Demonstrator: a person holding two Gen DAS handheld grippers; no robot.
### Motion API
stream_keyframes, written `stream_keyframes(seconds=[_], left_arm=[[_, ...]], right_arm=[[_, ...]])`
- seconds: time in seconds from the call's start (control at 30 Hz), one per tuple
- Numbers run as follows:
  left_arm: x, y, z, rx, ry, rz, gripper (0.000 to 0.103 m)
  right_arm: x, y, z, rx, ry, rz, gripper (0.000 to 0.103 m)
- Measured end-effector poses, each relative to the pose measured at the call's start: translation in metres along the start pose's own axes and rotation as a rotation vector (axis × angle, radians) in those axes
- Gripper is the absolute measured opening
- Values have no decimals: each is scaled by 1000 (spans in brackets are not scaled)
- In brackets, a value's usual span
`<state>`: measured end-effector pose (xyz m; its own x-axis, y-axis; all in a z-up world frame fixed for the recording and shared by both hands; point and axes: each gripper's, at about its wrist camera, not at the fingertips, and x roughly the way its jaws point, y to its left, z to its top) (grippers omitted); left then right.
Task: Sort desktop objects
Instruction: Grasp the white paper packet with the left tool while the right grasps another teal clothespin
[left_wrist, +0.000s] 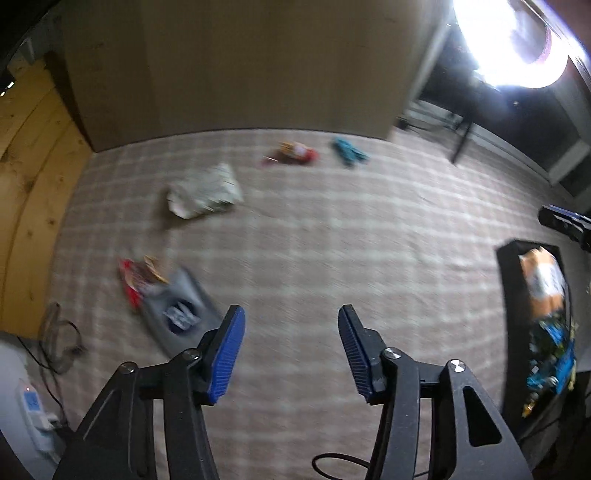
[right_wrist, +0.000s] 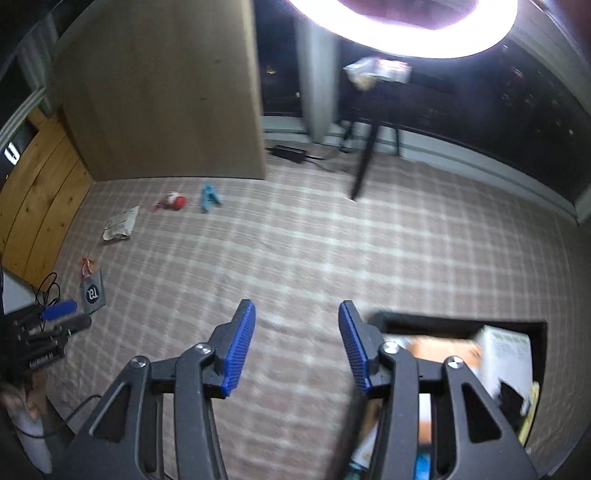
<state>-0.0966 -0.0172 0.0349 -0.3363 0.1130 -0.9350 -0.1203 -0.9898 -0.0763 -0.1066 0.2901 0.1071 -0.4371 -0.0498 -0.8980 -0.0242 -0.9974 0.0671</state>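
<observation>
Several items lie on the checked cloth: a grey pouch (left_wrist: 177, 314) partly over a red snack packet (left_wrist: 135, 278), a white crumpled packet (left_wrist: 205, 192), a red packet (left_wrist: 295, 152) and a teal item (left_wrist: 349, 151). My left gripper (left_wrist: 291, 317) is open and empty above the cloth, right of the grey pouch. My right gripper (right_wrist: 297, 314) is open and empty beside the black bin (right_wrist: 458, 323), which holds boxes and packets. The same items show far left in the right wrist view: grey pouch (right_wrist: 92, 293), white packet (right_wrist: 122, 223), red packet (right_wrist: 173, 201), teal item (right_wrist: 209, 197).
The black bin (left_wrist: 508, 280) sits at the right in the left wrist view, holding an orange packet (left_wrist: 543, 284). A wooden cabinet (left_wrist: 229, 62) stands at the back. Cables (left_wrist: 59, 339) and a power strip (left_wrist: 35, 413) lie at left. A bright ring light (right_wrist: 402, 22) glares above.
</observation>
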Motion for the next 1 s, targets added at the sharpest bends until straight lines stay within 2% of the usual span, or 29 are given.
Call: stream_keyframes(seconds=[0.17, 0.27, 0.5, 0.67, 0.8, 0.93, 0.97, 1.0], left_arm=[[17, 39, 36, 47, 8, 40, 57], [32, 49, 54, 136, 33, 17, 60], [84, 50, 78, 386, 102, 114, 60], [115, 51, 89, 507, 136, 152, 60], [135, 56, 103, 536, 161, 142, 60], [146, 56, 113, 537, 159, 98, 62], [148, 55, 115, 528, 155, 75, 63], [151, 55, 117, 513, 157, 53, 72]], right_arm=[[35, 38, 33, -54, 38, 39, 54], [62, 59, 53, -85, 71, 42, 55], [131, 88, 88, -119, 159, 55, 56], [170, 101, 107, -134, 200, 65, 56], [187, 108, 120, -147, 206, 75, 56], [202, 112, 129, -160, 209, 66, 56], [207, 111, 131, -155, 208, 59, 56], [210, 110, 133, -147, 208, 60, 56]])
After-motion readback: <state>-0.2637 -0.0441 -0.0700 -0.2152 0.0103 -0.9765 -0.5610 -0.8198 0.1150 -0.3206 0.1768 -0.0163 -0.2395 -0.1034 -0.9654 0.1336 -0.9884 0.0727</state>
